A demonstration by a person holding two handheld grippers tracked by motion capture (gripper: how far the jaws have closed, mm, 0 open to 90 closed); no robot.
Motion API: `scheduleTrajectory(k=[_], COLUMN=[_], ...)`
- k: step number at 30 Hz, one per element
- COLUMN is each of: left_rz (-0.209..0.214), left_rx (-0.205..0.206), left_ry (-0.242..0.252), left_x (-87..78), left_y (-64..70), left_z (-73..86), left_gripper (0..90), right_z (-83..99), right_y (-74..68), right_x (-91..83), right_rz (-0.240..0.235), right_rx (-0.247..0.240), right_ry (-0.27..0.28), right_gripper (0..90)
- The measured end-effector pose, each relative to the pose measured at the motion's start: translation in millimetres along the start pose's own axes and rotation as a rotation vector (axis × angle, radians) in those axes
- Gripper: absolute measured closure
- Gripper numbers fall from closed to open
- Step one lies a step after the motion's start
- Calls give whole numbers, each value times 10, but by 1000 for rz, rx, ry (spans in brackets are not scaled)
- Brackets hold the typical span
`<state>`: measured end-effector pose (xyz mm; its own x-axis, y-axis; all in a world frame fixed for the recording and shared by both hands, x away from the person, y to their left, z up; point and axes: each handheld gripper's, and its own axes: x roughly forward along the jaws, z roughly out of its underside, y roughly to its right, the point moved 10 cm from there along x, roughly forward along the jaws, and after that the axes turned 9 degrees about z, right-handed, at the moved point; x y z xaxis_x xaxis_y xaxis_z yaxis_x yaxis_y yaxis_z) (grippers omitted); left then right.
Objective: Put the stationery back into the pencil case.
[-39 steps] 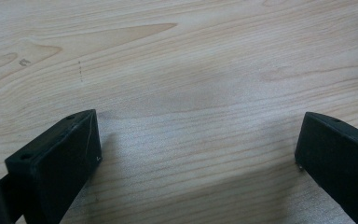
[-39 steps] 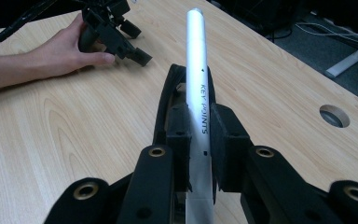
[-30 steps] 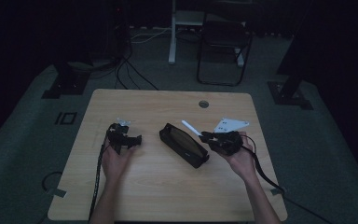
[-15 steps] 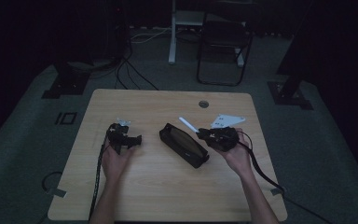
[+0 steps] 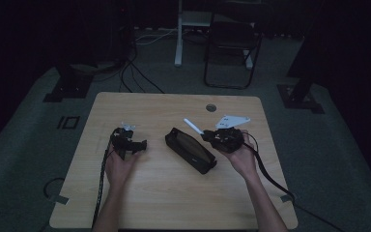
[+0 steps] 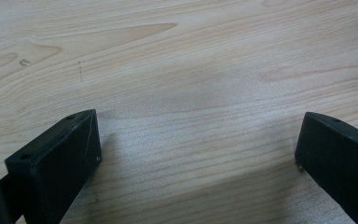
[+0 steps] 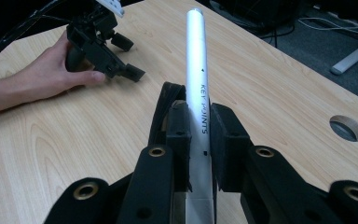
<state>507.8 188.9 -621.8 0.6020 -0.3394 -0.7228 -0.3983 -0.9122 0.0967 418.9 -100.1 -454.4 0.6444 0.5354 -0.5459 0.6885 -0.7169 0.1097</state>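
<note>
**A Silver Pen Held Over the Black Case**

The right gripper [image 7: 199, 135] was pinched tight on a silver pen [image 7: 196, 70]. The two black jaws pressed the pen from both sides, near its lower end. The pen had the words "KEY POINTS" on it, and most of it stuck out past the jaws. In the high view the right gripper [image 5: 211, 137] sat in the right half of the desk [image 5: 174, 203], about halfway between the far edge and the near edge. The pen [image 5: 193, 126] pointed up and toward the far left corner.

A black case [image 5: 191, 150] lay on the desk near its middle, just beside the right gripper. It lay slanted, with one end toward the far edge and the other toward the near right. The pen's held end was just over the far right side of the case. I could not tell if the pen touched the case.

The left gripper [image 5: 137, 144] was in the left half of the desk, well apart from the case. Its jaws stood wide apart with nothing between them, close over the bare wood [image 6: 182, 93].

A round hole [image 5: 211, 108] sat near the far edge of the desk.
</note>
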Motion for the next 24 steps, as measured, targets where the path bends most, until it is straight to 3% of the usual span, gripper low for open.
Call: scheduleTrajectory(k=[24], left_rz=[0], left_rx=[0], left_ry=[-1], left_x=[0], left_y=[0], left_z=[1], left_gripper=[6], right_z=[23], right_y=[36], right_x=[235], right_rz=[-4], right_rx=[41], right_ry=[-14], right_gripper=[790])
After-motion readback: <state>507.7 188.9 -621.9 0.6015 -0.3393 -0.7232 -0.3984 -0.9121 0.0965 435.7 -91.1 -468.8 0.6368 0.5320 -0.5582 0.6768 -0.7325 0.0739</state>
